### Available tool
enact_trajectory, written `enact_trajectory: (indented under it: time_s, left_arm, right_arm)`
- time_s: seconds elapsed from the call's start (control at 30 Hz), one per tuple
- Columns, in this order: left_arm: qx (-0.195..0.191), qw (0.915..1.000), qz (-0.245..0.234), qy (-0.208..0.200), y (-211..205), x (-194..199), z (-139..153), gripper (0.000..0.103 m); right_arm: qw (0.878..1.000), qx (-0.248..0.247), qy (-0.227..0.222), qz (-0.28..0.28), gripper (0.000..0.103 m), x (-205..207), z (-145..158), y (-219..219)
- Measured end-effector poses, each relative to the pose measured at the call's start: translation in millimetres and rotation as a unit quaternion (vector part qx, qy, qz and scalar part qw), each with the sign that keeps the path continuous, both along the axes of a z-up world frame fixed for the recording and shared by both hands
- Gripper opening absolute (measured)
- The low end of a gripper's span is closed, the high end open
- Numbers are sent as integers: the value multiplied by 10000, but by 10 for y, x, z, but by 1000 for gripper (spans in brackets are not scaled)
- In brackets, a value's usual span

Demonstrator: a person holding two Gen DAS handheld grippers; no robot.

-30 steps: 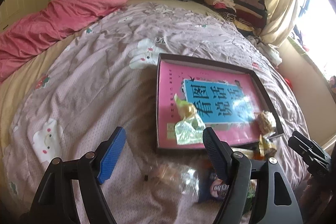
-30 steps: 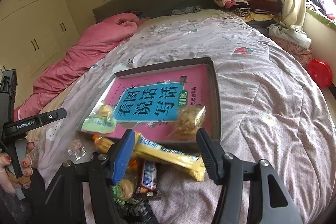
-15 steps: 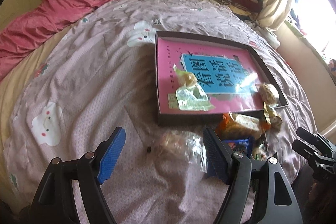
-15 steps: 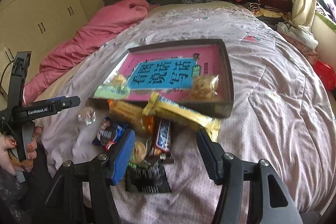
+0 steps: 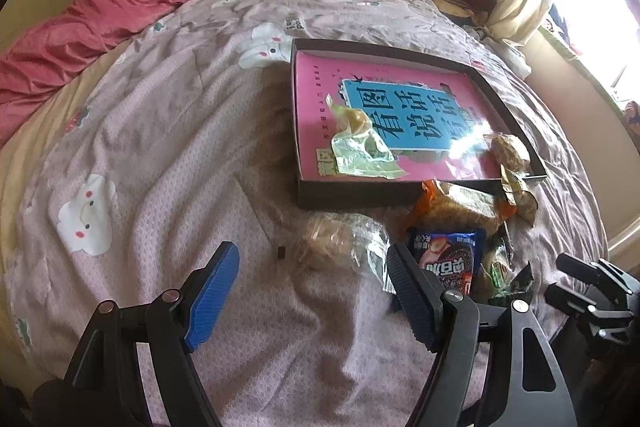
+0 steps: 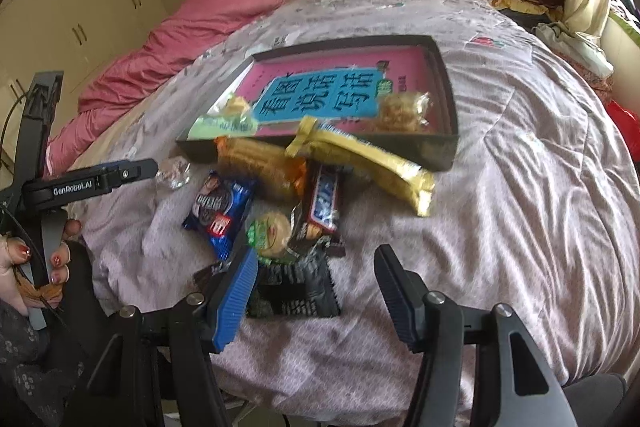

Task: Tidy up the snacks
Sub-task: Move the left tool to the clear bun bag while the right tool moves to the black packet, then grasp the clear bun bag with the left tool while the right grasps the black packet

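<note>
Snacks on the bed, both grippers held above them.

The snack pile (image 6: 288,195) lies mid-frame, touching the dark tray (image 6: 440,151) just above it. The left gripper (image 5: 312,291) and right gripper (image 6: 316,291) have open jaws, gripping nothing.

The bedspread (image 5: 168,131) is soft, creased matt cloth. The tray (image 6: 444,147) looks like dull dark card, its pink book cover (image 5: 320,83) glossy with glare. Snack wrappers are shiny crinkled plastic: clear bag (image 5: 340,243), blue packet (image 6: 220,211), gold bar (image 6: 372,163). Left tongs (image 5: 312,291) carry ribbed pads on matt black plastic
</note>
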State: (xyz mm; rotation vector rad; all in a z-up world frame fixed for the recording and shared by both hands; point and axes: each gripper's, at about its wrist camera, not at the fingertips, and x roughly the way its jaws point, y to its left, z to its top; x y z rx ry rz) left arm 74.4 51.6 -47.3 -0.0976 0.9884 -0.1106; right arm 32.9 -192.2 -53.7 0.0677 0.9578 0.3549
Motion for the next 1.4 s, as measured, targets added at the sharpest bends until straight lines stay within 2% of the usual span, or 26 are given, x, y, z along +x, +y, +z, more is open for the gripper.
enact_trajectory:
  time_s: [0.6,0.83,1.13,1.4]
  left_arm:
    - [-102,9998,-179,57,-60,98,-185,77]
    - [-242,9996,-117,40,-20,189,-272,78]
    - [-231,9994,-187,164,-89,236,-369,78]
    - [-273,9992,-125,251,-111,277,-438,78]
  right_arm:
    - [9979,-190,464,412,60,8,-307,302]
    - [9977,-202,519,388,60,67,-393,333]
    - [9967,-391,548,462,61,108,-494,415]
    - [9967,-296,546,528,52,105,-498,394]
